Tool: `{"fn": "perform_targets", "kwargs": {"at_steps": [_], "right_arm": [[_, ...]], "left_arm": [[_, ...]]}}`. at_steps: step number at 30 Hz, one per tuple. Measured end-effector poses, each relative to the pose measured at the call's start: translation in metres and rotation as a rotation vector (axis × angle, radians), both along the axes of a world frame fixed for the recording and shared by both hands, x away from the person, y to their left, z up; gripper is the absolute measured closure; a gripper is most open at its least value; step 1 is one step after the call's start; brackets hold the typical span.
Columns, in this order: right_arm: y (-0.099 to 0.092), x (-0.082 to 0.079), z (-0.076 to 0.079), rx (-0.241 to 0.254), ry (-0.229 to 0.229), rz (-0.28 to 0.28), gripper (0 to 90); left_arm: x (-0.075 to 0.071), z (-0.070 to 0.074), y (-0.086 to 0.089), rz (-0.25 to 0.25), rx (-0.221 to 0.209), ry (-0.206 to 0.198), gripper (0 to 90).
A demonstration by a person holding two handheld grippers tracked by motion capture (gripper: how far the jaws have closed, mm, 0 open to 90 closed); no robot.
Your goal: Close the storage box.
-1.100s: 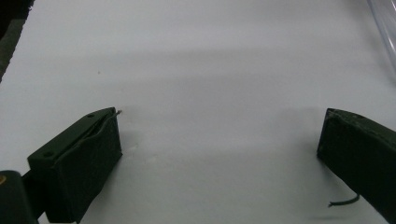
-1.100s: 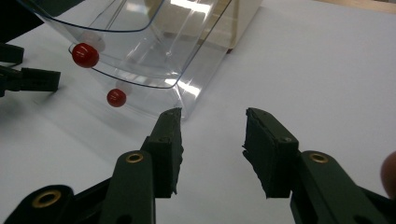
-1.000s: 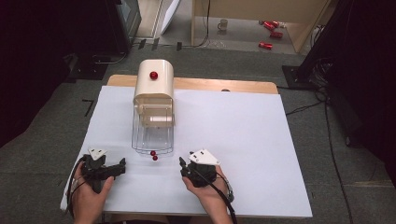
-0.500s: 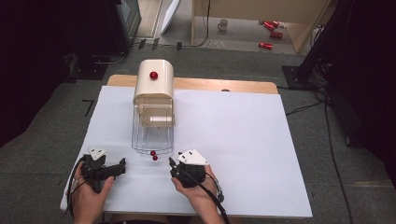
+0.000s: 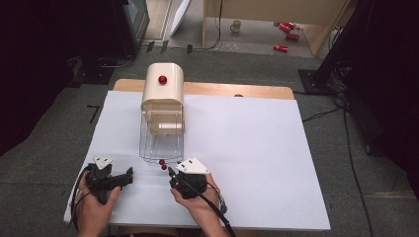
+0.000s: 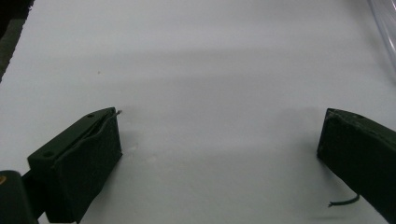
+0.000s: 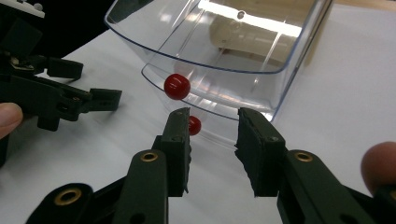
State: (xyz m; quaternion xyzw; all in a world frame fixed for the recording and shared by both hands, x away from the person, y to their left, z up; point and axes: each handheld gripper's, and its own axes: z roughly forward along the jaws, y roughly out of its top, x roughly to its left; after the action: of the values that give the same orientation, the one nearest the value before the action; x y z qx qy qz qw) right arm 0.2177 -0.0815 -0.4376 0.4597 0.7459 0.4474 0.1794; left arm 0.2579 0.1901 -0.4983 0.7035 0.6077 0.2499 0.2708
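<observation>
Nearest the person, the left claw (image 5: 129, 174) is resting on the white counter (image 5: 257, 148), its jaws standing wide apart with only bare surface between them, probably parked while the other hand works. Beside it, the right claw (image 7: 212, 140) is pointing at the front lip of the clear bin (image 7: 219, 51); its jaws have just been closing, yet a gap remains and nothing is between the pads. A small red ball (image 7: 194, 125) is lying just beside the left pad, outside the gap, touching or nearly touching the bin's edge, so the claw seems to be lining up for a pick. A second red ball (image 7: 177, 86) is sitting slightly farther on at the bin's curved lip. Behind, the cream dispenser (image 5: 163, 91) is standing with a red knob (image 5: 162, 79) on top, the bin placed under it, likely to catch what drops
</observation>
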Motion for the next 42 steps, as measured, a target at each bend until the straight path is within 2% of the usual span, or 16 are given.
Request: {"fn": "perform_targets", "kwargs": {"at_steps": [16,26,42], "right_arm": [[0.022,0.009,-0.012,0.021,0.041,0.018,68.1],[0.029,0.015,-0.017,0.037,0.065,-0.014,70.3],[0.035,0.017,-0.014,0.038,0.065,-0.01,79.6]], "left_arm": [[0.0,0.0,0.0,0.0,0.0,0.0,0.0],[0.0,0.0,0.0,0.0,0.0,0.0,0.0],[0.0,0.0,0.0,0.0,0.0,0.0,0.0]]}}
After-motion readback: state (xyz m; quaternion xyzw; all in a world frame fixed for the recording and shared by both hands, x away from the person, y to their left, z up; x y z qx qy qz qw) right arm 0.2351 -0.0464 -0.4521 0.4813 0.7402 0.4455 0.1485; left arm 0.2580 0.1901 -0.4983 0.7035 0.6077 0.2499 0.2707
